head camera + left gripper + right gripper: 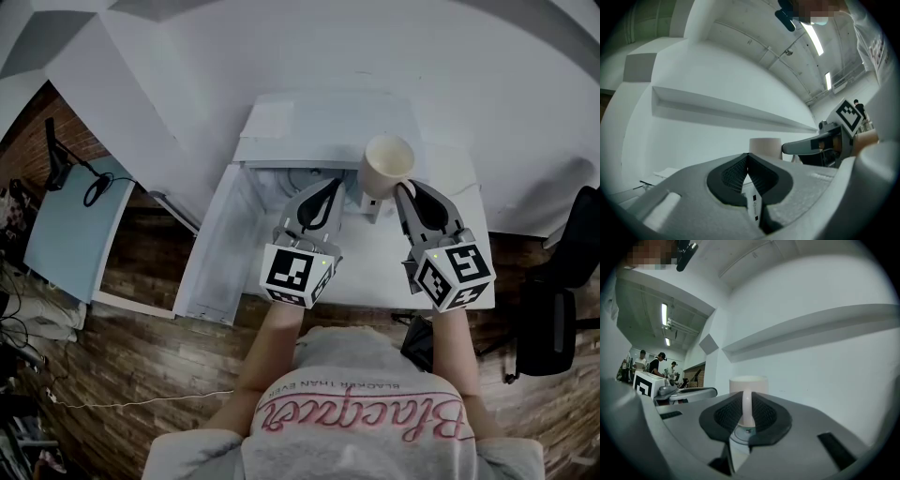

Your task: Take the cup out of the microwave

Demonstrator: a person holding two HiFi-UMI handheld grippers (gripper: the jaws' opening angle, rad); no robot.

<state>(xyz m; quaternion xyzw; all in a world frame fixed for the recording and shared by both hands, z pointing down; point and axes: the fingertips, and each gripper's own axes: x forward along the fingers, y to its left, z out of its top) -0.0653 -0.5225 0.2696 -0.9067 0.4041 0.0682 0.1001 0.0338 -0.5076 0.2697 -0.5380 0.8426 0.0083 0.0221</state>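
Observation:
A cream cup (387,166) hangs in the air above the front of the white microwave (281,127). My right gripper (401,193) is shut on the cup's handle. In the right gripper view the handle (747,408) stands upright between the dark pads, with the cup (748,383) just beyond them. My left gripper (335,185) is level with it, a little to the cup's left, shut with nothing in it. From the left gripper view its jaws (747,159) meet at the tips, and the cup (765,146) and the right gripper (818,143) show behind them to the right.
The microwave's door (211,248) stands swung open to the left. A light blue table (70,225) is at the far left over a wooden floor, and a black chair (553,309) at the right. Several people (656,364) stand far off in the right gripper view.

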